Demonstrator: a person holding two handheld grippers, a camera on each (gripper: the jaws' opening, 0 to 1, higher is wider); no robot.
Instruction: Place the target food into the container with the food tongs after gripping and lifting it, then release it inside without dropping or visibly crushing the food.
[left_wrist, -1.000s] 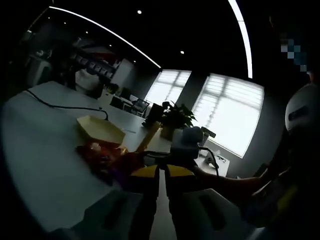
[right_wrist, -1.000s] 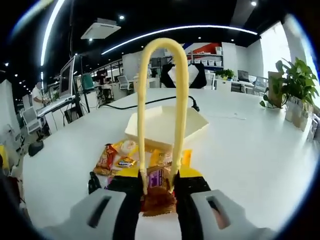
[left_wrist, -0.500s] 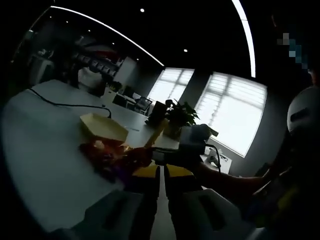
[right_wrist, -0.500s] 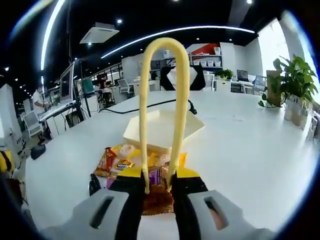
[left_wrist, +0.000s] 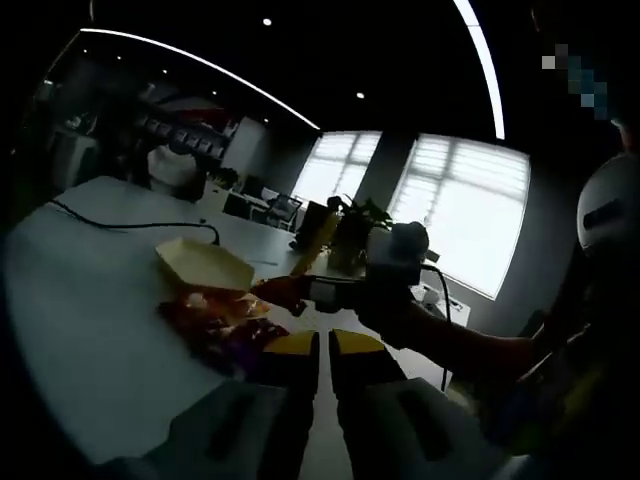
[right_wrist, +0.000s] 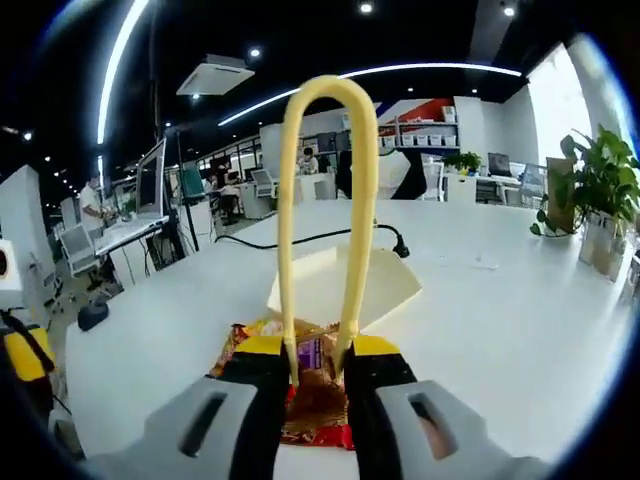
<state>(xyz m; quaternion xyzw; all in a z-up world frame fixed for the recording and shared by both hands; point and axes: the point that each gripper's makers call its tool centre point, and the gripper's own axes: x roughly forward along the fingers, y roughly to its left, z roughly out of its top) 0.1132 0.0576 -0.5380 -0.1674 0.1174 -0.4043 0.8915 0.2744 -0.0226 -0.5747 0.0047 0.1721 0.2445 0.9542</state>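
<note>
Right gripper (right_wrist: 317, 372) squeezes the yellow tongs (right_wrist: 322, 200), their tips clamped on a snack packet (right_wrist: 318, 398) held above the table (right_wrist: 500, 300). Lift looks done. Carry to the cream container (right_wrist: 345, 285) just beyond and release remain; left gripper (left_wrist: 320, 345) idle, jaws together.

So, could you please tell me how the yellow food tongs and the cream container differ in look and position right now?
The food tongs are a tall, narrow yellow loop standing up from the right hand-held gripper, which is shut on them; the container is a low, wide, cream open box resting on the white table. The tongs are held above the snack packets; the container sits behind them. Both are pale yellowish.
</note>
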